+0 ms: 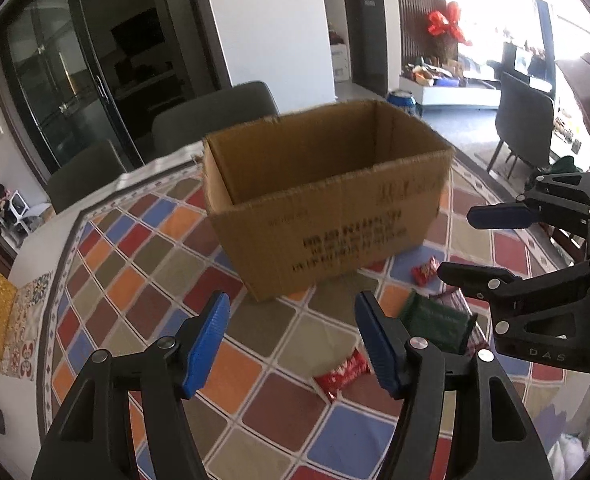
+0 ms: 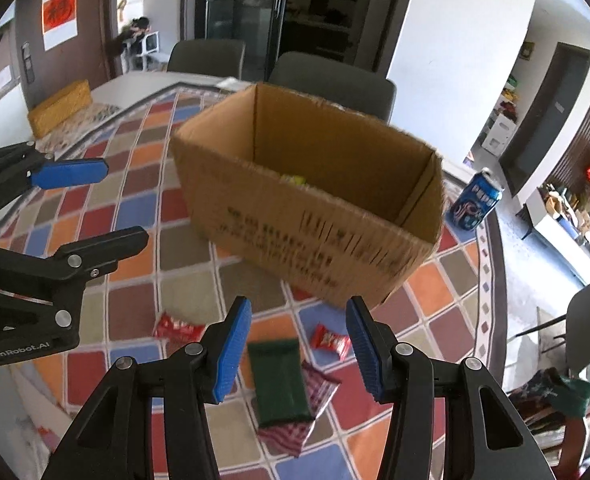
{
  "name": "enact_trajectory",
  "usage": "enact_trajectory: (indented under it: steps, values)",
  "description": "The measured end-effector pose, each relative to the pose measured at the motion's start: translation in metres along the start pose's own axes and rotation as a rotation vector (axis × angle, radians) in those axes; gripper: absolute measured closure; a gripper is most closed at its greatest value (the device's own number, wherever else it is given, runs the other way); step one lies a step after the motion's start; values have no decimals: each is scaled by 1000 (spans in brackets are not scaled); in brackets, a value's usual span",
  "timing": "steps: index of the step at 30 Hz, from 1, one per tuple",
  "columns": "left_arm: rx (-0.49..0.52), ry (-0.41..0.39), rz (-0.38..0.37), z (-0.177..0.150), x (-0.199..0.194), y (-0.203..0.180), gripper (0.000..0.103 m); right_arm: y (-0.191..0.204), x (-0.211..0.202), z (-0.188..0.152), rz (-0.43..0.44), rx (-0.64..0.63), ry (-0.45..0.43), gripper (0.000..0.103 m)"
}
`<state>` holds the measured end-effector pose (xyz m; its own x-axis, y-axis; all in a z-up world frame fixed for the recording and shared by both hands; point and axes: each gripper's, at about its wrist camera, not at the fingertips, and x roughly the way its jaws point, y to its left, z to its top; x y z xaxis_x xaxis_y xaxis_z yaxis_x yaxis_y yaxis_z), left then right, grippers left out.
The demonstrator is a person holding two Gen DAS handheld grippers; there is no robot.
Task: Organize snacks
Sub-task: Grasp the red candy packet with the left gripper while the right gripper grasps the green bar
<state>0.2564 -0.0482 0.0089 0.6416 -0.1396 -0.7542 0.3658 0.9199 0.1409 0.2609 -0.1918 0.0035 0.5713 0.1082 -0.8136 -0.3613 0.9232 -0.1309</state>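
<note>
Both grippers hang with jaws spread and nothing between them: the left gripper [image 1: 291,340] and right gripper [image 2: 299,350], side by side on the near side of the open brown cardboard box [image 2: 319,216]. The loose snacks lie just in front of that box: a dark green flat packet [image 2: 281,382] overlapping a red-checked wrapper [image 2: 319,386], with small red candy wrappers [image 2: 329,340] beside. Pinching the green packet could drag the checked one along, and the two grippers may collide.
</note>
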Motion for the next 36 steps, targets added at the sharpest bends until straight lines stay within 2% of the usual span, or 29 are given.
enact_trajectory:
  steps: [6, 10, 13, 20, 29, 36]
  values:
    - [11, 62, -46, -21, 16, -8, 39, 9, 14, -18, 23, -5, 59, 53]
    - [32, 96, -51, -34, 27, -15, 39, 11, 26, -29, 38, -4, 108, 53]
    - [40, 122, -56, -43, 35, -18, 39, 13, 36, -39, 35, -1, 143, 44]
    - [78, 196, -71, -58, 58, -27, 39, 14, 58, -56, 31, -9, 217, 44]
    - [81, 278, -88, -66, 87, -30, 38, 13, 76, -62, 21, -21, 263, 44]
    - [74, 294, -88, -64, 101, -31, 39, 7, 91, -64, 27, 1, 295, 44]
